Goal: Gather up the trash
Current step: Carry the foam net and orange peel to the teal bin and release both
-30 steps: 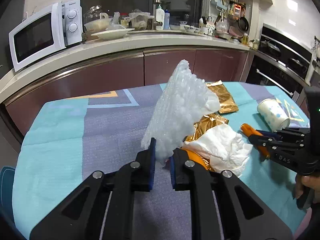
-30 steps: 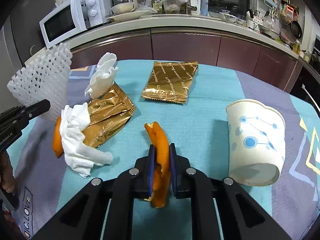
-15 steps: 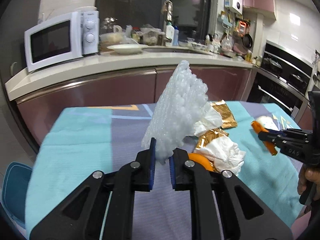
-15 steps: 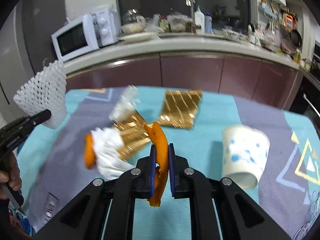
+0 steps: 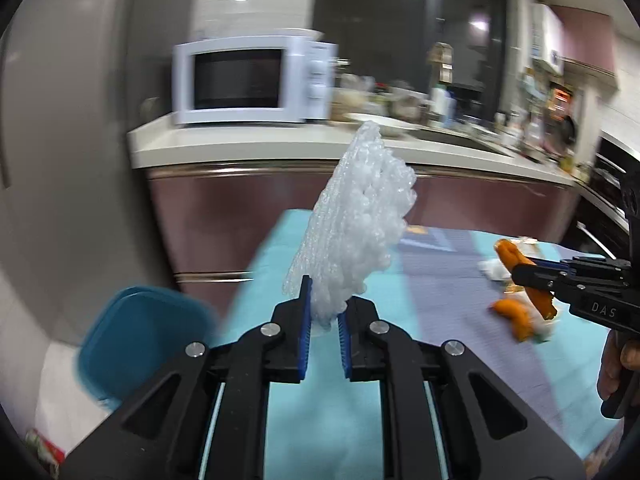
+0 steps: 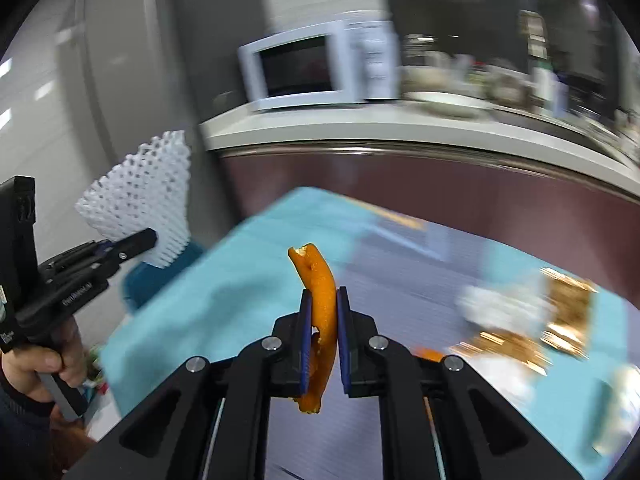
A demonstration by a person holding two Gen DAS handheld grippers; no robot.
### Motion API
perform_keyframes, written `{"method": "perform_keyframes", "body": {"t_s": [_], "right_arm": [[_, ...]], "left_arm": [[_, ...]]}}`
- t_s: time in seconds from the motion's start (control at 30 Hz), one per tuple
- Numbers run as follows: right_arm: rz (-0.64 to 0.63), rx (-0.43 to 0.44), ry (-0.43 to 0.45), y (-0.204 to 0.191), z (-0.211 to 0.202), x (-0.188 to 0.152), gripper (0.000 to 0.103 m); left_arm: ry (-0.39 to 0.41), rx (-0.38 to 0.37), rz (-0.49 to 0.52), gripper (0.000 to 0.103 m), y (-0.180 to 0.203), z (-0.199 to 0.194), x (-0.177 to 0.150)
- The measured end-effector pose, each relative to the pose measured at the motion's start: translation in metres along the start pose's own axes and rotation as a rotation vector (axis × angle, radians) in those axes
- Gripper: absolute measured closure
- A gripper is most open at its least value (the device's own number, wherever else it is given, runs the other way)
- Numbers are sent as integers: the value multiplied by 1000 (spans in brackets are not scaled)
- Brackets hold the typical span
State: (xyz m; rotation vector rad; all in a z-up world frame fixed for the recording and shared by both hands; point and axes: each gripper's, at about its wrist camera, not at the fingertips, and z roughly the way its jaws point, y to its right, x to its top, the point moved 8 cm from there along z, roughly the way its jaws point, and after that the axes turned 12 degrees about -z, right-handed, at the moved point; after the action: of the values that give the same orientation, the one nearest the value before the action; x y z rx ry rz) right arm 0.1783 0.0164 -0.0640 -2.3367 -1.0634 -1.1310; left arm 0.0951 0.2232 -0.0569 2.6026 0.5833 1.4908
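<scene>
Both pieces lifted clear of the desk (image 5: 320, 432); carry-to-bin step in hand.

Left gripper (image 5: 323, 320): jaws nearly closed, clamped on the lower edge of the white foam net (image 5: 356, 224), which stands upright above them.

Right gripper (image 6: 322, 330): jaws closed on the orange peel (image 6: 318, 292), peel ends poking out above and below.

Teal bin (image 5: 136, 340) sits on the floor just off the desk's left edge.

Remaining on desk, towards its right side: gold wrappers (image 6: 568, 304), tissue (image 6: 496, 304), another peel (image 5: 514, 316).

Next, judged: bring each gripper over the bin's mouth, then open the jaws. The net is light and may cling.
</scene>
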Motion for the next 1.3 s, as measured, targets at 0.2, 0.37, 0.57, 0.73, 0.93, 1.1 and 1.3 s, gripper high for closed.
{"method": "perform_keyframes", "body": {"t_s": [0.2,0.37,0.57,0.73,0.93,1.1,1.3], "right_arm": [[-110,209,-15,-108,67,56,93],[-163,291,-75,-174,125,84,93],[-181,329,-218,-222,206,90,93],[-197,304,-295,-235,244,85,92],[-181,279,-326,-232,262,81,74],[-179,263,-325,-228,264,80,65],[-172,249,-264,-221,248,85,37]], "left_arm": [[24,172,-75,91,-112,-29,7],[-3,253,-108,91,-174,-26,1],[-48,288,-169,91,-224,-4,-10],[-101,293,-214,89,-247,30,-17],[-128,292,-238,56,-255,56,-22],[-126,300,-264,37,-260,62,-23],[-78,308,-262,6,-258,46,-15]]}}
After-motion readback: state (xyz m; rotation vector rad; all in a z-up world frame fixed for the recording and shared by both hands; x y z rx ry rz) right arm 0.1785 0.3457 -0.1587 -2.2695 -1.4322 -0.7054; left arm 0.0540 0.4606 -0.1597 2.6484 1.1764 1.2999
